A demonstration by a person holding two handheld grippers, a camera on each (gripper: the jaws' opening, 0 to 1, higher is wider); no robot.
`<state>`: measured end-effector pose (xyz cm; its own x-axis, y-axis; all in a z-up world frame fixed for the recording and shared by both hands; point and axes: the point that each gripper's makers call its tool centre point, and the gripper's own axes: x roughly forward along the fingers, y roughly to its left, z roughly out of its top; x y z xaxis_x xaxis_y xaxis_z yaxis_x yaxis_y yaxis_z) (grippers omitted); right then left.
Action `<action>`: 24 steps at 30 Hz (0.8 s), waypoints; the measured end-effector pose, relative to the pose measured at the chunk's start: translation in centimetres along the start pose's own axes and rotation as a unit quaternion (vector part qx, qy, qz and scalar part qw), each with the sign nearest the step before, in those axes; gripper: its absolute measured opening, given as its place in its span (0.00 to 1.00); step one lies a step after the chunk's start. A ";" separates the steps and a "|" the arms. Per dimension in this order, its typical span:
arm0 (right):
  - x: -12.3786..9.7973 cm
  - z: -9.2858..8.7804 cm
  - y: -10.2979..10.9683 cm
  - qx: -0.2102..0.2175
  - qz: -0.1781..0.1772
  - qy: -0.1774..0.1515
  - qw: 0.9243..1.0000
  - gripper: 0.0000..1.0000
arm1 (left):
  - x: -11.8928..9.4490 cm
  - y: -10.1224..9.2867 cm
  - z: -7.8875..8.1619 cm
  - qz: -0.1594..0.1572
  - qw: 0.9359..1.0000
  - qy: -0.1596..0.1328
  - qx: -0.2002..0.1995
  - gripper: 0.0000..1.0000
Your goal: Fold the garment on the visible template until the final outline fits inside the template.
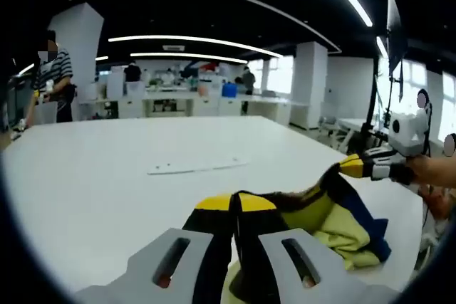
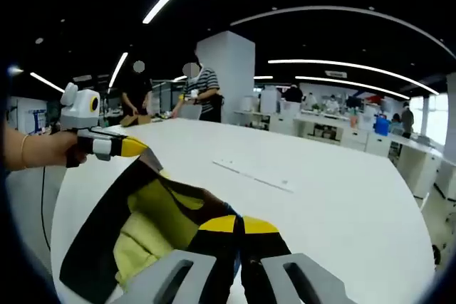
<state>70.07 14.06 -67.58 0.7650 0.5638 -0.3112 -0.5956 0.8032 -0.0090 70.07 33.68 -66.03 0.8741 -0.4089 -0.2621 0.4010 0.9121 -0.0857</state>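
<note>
I hold the garment [image 2: 149, 229] stretched above the tabletop [image 2: 342, 197], left gripper [image 1: 236, 204] and right gripper [image 2: 239, 227] each clamped on an edge.
I should keep it taut and lower it level onto the pale template strip [image 1: 198, 166].

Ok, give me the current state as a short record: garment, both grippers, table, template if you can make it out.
garment: yellow, dark and blue cloth, bunched, stretched between the two grippers above the table
left gripper: jaws shut on the garment's edge
right gripper: jaws shut on the garment's other edge
table: large, white
white strip: thin flat piece lying on the table beyond the garment
template: cannot tell; no outline clearly visible on the table
people: several in the background, one in a striped shirt
</note>
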 end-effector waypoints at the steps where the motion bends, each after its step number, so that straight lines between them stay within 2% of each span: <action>1: 0.2 -0.1 -0.1 0.003 -0.001 0.002 1.000 0.00 | 0.5 0.5 -0.6 0.008 1.000 0.008 -0.004 0.00; 5: 1.8 -1.1 -0.8 0.005 -0.010 0.016 1.000 0.00 | 1.9 1.3 -2.0 0.014 0.999 0.020 -0.034 0.00; 10: 3.6 -2.8 -2.1 0.028 -0.022 0.038 0.999 0.00 | 3.6 2.2 -3.5 0.022 0.999 0.032 -0.034 0.00; 13: 4.1 -3.2 -2.1 0.035 -0.025 0.049 0.998 0.00 | 4.5 2.5 -4.5 0.025 0.998 0.039 -0.048 0.00; 17: 5.0 -4.0 -2.3 0.047 -0.032 0.065 0.996 0.00 | 4.5 3.1 -5.4 0.028 0.996 0.055 -0.061 0.00; 21: 5.9 -5.1 -2.2 0.049 -0.036 0.079 0.995 0.00 | 5.1 3.9 -7.2 0.043 0.994 0.076 -0.072 0.00; 24: 6.3 -5.9 -2.2 0.051 -0.038 0.087 0.994 0.00 | 5.3 3.9 -8.1 0.047 0.993 0.090 -0.055 0.00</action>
<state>74.78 14.72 -75.12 0.7474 0.4670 -0.4725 -0.5037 0.8621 0.0554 74.03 35.32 -75.58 0.8389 -0.3190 -0.4410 0.2789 0.9477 -0.1549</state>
